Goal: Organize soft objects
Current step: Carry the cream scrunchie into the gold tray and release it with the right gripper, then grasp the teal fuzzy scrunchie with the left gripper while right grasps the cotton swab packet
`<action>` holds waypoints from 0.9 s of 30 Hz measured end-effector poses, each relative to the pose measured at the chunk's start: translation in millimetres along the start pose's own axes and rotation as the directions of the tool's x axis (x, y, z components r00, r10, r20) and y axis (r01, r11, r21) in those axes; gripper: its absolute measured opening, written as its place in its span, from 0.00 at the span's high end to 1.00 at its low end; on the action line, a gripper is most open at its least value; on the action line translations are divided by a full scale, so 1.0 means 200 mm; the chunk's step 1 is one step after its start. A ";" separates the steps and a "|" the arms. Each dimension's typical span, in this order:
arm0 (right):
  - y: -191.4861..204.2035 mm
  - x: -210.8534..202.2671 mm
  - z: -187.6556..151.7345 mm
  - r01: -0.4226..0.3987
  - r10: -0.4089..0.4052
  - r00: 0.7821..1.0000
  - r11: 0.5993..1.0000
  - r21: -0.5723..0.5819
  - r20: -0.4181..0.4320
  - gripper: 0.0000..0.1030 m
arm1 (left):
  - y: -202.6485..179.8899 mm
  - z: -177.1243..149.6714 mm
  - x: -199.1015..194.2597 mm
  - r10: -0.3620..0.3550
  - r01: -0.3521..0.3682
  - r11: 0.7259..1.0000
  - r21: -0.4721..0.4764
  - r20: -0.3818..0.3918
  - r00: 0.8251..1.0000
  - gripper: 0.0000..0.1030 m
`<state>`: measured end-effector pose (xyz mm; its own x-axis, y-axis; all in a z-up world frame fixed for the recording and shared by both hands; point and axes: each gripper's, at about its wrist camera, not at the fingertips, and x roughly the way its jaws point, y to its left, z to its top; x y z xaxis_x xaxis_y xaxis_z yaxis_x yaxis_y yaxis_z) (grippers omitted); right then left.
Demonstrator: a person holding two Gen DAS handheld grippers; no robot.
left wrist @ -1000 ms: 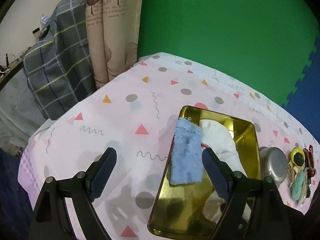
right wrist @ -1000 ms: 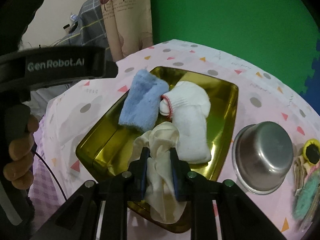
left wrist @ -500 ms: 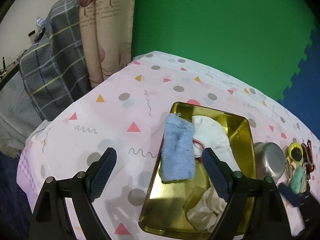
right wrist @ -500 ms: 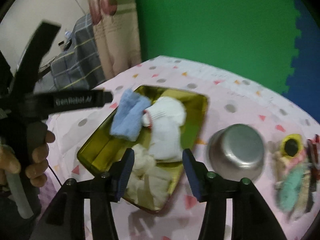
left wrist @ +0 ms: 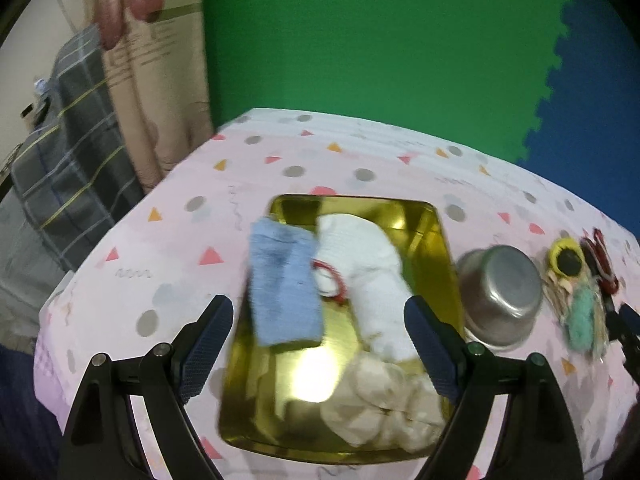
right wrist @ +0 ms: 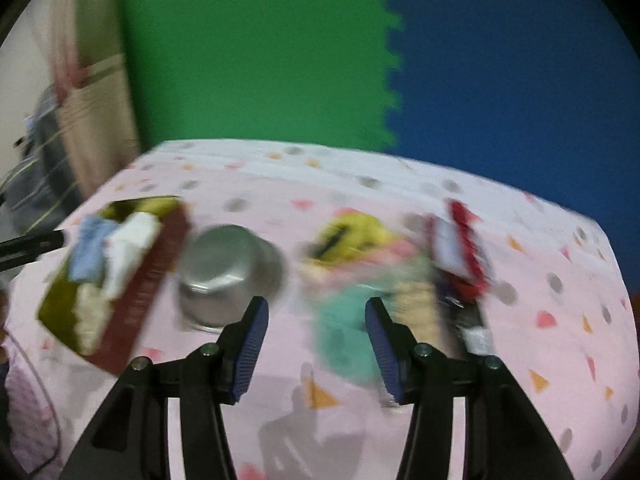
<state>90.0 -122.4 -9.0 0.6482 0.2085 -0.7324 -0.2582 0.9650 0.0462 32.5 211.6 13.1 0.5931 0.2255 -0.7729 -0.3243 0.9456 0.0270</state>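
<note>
A gold tray [left wrist: 440, 240] on the pink table holds a blue cloth [left wrist: 284, 280], a white sock [left wrist: 372, 264] and a crumpled cream cloth [left wrist: 384, 404]. My left gripper [left wrist: 318, 306] hangs open above the tray's near half, touching nothing. In the blurred right wrist view, my right gripper [right wrist: 316, 304] is open over a pile of soft items. A teal piece [right wrist: 344, 332] shows between its fingers, apart from the pads. A yellow piece [right wrist: 348, 236] and a red-and-white piece [right wrist: 460, 240] lie beyond.
An upturned steel bowl [left wrist: 500, 292] stands between the tray and the pile [left wrist: 582, 316]. The tray [right wrist: 132, 304] and bowl [right wrist: 228, 264] sit left of the right gripper. A curtain and plaid fabric hang past the table's left edge. A green and blue foam wall is behind.
The right gripper opened and left the cream cloth in the tray, then swung right past the bowl to the pile. The left gripper shifted right, more squarely over the tray.
</note>
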 end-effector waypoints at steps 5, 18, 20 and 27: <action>-0.20 0.13 -0.06 0.015 -0.011 0.999 0.997 0.081 -0.044 0.50 | -0.13 -0.03 -0.01 -0.051 0.050 0.996 0.076 0.002 0.999 0.17; -0.27 0.28 -0.13 -0.030 0.031 0.998 0.999 0.028 -0.053 0.51 | -0.42 -0.05 0.01 -0.145 0.154 0.974 0.168 -0.064 0.987 0.17; -0.26 0.28 -0.16 -0.048 0.050 0.997 0.998 0.027 -0.063 0.52 | -0.48 -0.06 0.02 -0.158 0.170 0.968 0.187 -0.078 0.984 0.17; -0.32 0.24 -0.27 -0.062 0.067 0.995 0.996 0.061 -0.079 0.64 | -0.75 -0.11 0.01 -0.201 0.224 0.929 0.293 -0.107 0.974 0.17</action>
<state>99.0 -182.1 -82.6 0.5710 0.2595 -0.7789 -0.2536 0.9581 0.1334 66.2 65.7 -6.8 0.5639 0.0046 -0.8258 0.0474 0.9982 0.0380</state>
